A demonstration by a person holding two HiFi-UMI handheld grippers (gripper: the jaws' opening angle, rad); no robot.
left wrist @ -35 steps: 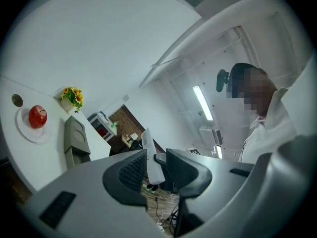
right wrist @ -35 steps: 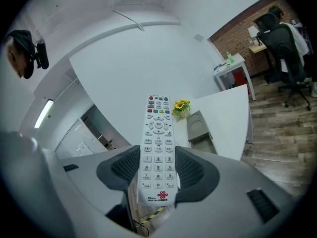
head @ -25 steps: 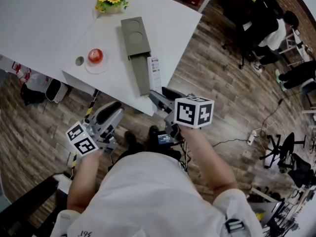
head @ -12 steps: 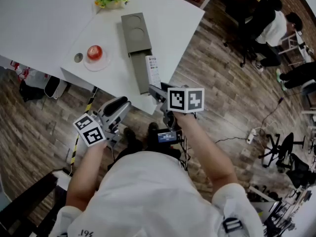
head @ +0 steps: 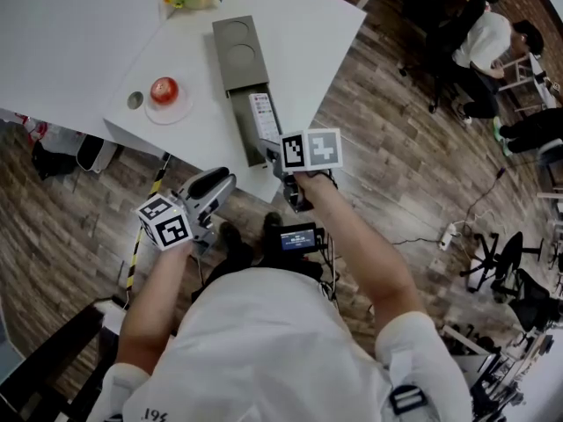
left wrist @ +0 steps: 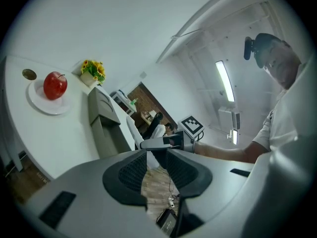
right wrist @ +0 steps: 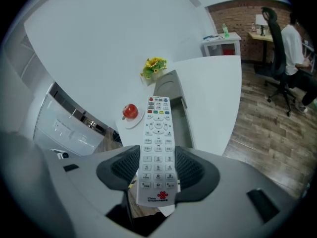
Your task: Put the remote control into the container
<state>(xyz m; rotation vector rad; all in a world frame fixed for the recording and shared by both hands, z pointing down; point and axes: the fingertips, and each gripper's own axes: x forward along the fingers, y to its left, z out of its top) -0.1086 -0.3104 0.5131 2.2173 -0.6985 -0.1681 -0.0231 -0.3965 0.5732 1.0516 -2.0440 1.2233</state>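
Gripping: right gripper clamped on remote by its near end; far end sits over the container just ahead.
Left gripper: jaws narrowly apart, nothing between, hanging back beside the right one.
Risk: hold is at one end only, so remote may pivot, catch the container wall, or land beside it.
Count: 2 grippers, 1 remote, 1 container, 1 apple, 1 plate, 1 flower bunch.

The person wears a white short-sleeved shirt. Small dark print marks it near the left sleeve. The left gripper and right gripper have smooth grey shells and black ribbed pads. Each carries a white cube printed with black square markers.
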